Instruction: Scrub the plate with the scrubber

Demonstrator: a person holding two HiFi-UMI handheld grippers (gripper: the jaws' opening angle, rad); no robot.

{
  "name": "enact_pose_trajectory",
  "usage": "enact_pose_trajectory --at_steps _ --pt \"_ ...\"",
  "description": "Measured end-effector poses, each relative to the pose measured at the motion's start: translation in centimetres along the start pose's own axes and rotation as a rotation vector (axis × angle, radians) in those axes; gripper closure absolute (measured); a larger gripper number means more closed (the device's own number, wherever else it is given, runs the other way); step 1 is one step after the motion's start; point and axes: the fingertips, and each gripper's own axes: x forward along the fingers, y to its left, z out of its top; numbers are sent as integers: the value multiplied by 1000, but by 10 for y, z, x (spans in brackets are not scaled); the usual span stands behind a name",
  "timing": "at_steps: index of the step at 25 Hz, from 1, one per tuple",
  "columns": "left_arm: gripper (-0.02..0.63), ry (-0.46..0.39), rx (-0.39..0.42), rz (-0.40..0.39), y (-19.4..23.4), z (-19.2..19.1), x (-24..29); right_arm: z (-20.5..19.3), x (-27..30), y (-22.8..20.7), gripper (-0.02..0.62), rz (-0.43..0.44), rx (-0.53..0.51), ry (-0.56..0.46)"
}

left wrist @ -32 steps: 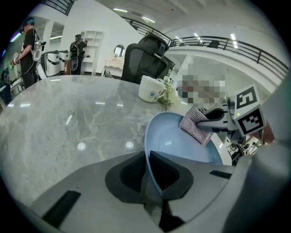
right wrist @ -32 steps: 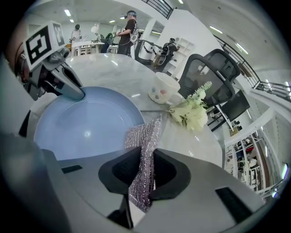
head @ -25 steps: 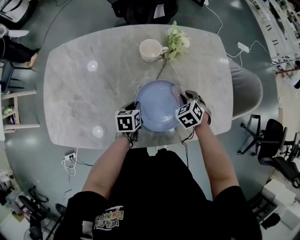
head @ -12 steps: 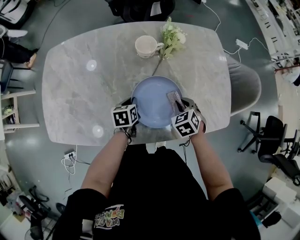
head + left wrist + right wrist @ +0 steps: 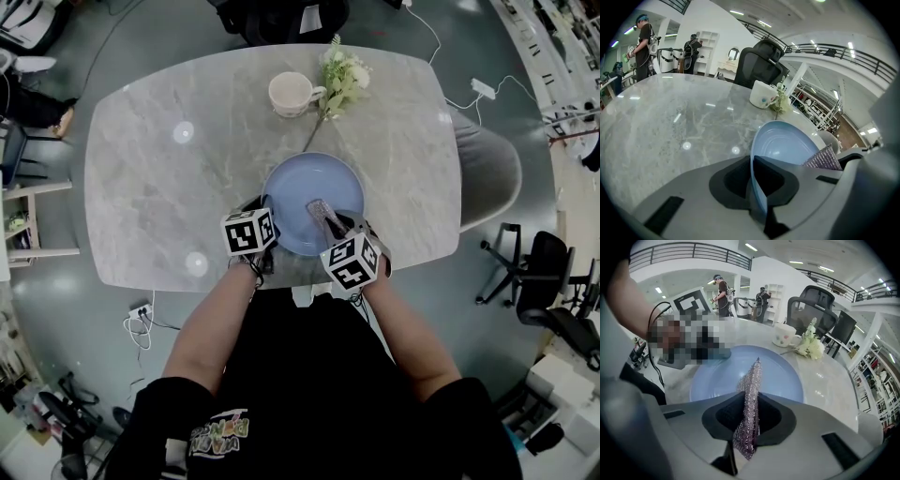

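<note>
Pinching scrubber [image 5: 749, 390] in right gripper [image 5: 748, 420], plate [image 5: 785, 147] rim in left gripper [image 5: 757, 187]

A grey marbled counter [image 5: 150, 187] fills the middle of the head view. Near its upper edge stands 1 cream mug [image 5: 289, 94], its handle toward a sprig of white flowers [image 5: 343, 77] just beside it. A grey chair [image 5: 489, 178] sits at the counter's right side. 2 black office chairs [image 5: 536, 274] stand at far right. A white power strip [image 5: 486, 92] lies upper right.
</note>
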Motion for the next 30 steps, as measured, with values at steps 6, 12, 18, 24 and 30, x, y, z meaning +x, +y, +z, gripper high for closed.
enact_pose_trajectory --at_steps 6,12,18,24,30 --pt "569 0 -11 -4 0 1 1 23 9 41 523 87 -40 -33" --pt "569 3 -28 -15 0 1 0 34 20 61 523 128 -91 -44" --pt "572 18 -48 -62 0 0 1 39 27 48 520 191 64 -51" --pt "575 33 -49 -113 -1 0 0 49 40 49 519 195 17 -22" --pt "575 43 -14 -139 -2 1 0 47 52 40 515 180 7 17"
